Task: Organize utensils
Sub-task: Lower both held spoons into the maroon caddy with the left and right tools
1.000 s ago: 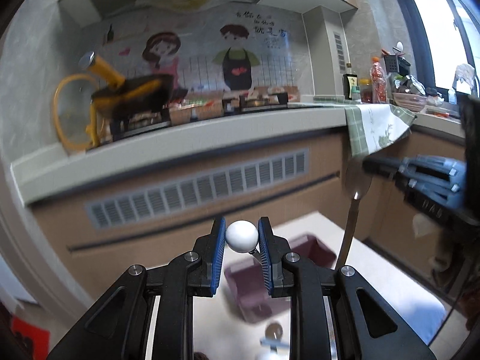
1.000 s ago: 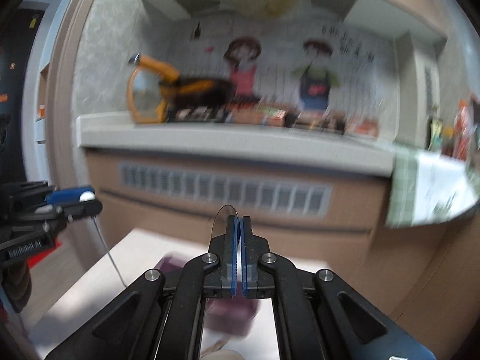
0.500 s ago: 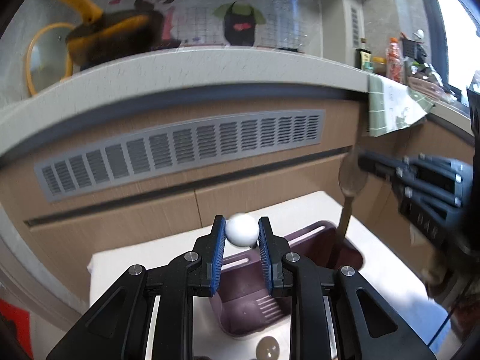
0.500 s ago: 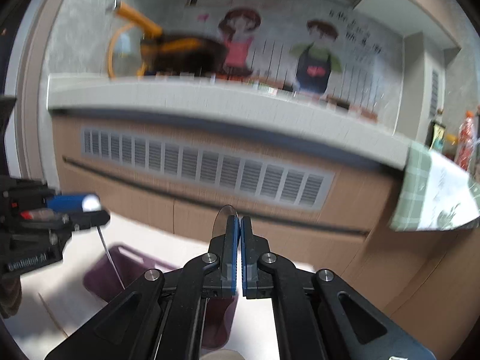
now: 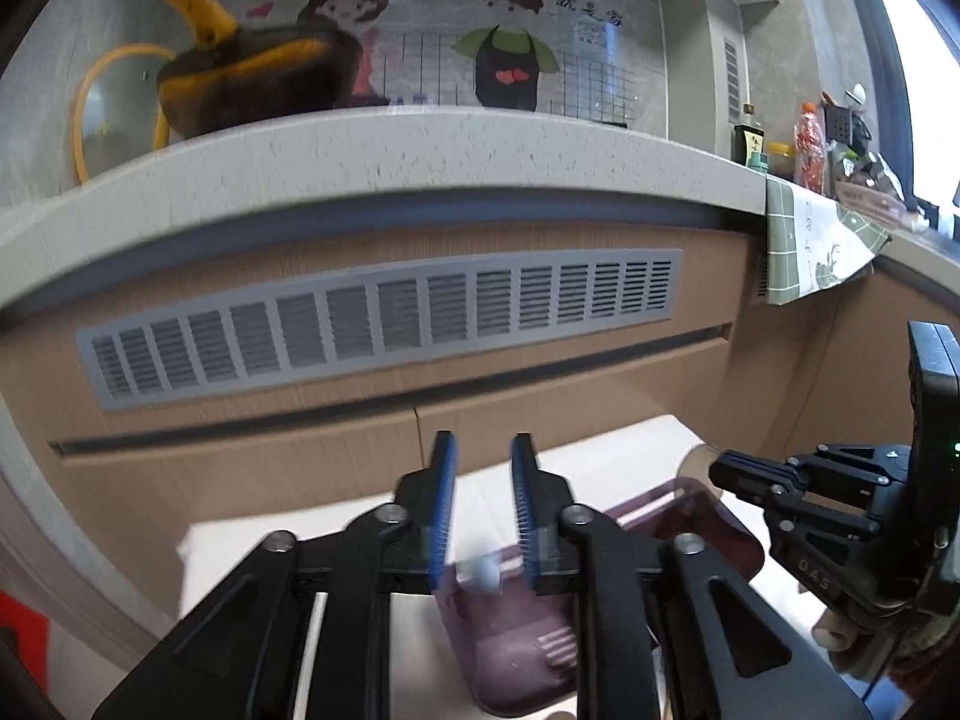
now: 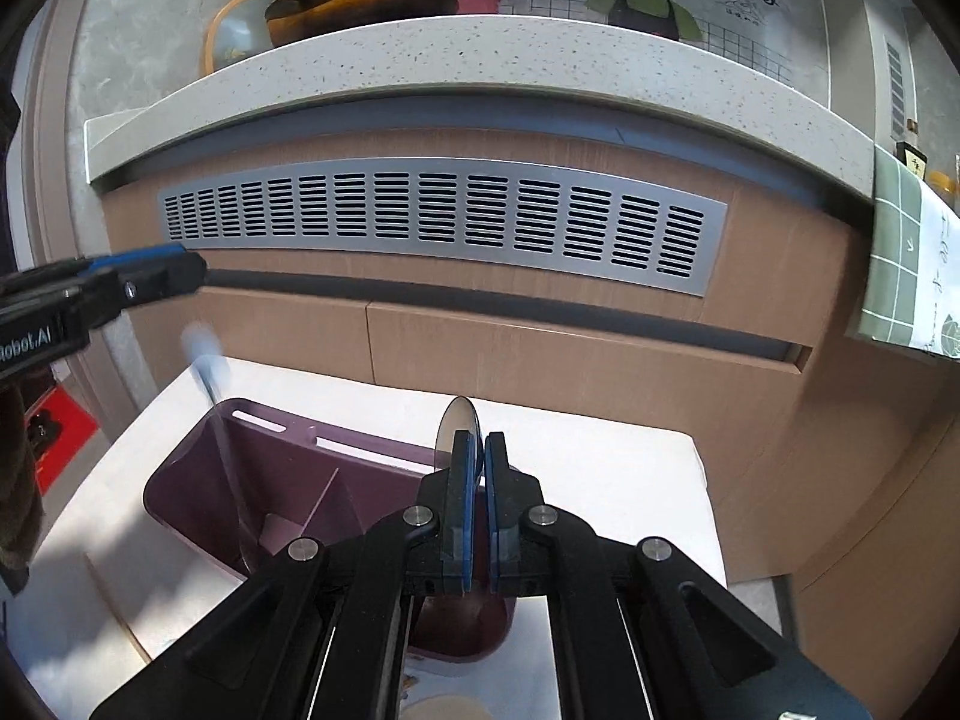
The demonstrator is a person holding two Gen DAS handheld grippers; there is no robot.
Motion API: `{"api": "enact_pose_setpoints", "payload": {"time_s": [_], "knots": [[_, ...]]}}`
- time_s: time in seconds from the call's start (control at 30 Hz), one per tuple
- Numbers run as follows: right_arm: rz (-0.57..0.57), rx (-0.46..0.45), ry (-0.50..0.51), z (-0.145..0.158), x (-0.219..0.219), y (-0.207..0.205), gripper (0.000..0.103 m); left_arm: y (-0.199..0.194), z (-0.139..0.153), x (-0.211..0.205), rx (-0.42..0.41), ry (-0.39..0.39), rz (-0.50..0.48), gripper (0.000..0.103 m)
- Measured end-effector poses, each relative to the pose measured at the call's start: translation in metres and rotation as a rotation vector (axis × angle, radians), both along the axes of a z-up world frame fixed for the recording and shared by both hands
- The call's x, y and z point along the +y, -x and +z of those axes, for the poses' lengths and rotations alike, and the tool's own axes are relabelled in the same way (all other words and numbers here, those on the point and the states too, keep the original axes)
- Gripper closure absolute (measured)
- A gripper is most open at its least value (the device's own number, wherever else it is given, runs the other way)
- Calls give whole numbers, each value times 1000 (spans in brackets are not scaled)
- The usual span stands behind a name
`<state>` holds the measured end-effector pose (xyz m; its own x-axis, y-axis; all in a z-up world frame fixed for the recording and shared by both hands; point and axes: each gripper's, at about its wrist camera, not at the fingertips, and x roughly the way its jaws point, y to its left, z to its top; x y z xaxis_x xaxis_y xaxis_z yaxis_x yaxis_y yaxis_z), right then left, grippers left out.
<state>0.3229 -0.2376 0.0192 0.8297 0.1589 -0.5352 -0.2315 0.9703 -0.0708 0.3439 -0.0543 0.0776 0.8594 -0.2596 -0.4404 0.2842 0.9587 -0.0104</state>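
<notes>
Caddy, purple, divided, sat on the white worktop under both claws. My left claw stood apart with nothing between the pads; the white ball-ended utensil showed as a blur just below it, stem reaching down into the caddy's left compartment, so I judged that one released and dropping in. Ball end also visible between the left fingers, low, over the caddy. My right claw was clamped on a spoon, bowl sticking up past the fingertips, held above the caddy's right end and not yet inside. Progress call: one utensil about landed, spoon left to lower and let go. Something pale and round lay near the bottom edge of the right view; couldn't tell what, possibly more to sort.
</notes>
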Motion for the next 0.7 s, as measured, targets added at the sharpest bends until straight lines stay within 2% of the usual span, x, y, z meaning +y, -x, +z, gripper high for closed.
{"api": "enact_pose_setpoints", "payload": {"time_s": [0.1, 0.2, 0.33, 0.43, 0.5, 0.7], "knots": [[-3, -15, -8, 4, -3, 6, 99, 5, 9, 0, -25, -12, -1, 91], [3, -33, -35, 12, -8, 15, 97, 11, 13, 8, -13, 37, -15, 90], [23, -54, -72, 21, -14, 31, 82, 20, 2, 21, 77, 111, -33, 84], [45, -44, -109, 23, -19, 44, 78, 42, -16, 27, 112, 123, -29, 68], [74, -24, -120, 16, -17, 55, 78, 57, -28, 30, 121, 124, -22, 46], [165, 84, -107, -19, 2, 79, 78, 97, -66, 45, 145, 168, 28, 24]]}}
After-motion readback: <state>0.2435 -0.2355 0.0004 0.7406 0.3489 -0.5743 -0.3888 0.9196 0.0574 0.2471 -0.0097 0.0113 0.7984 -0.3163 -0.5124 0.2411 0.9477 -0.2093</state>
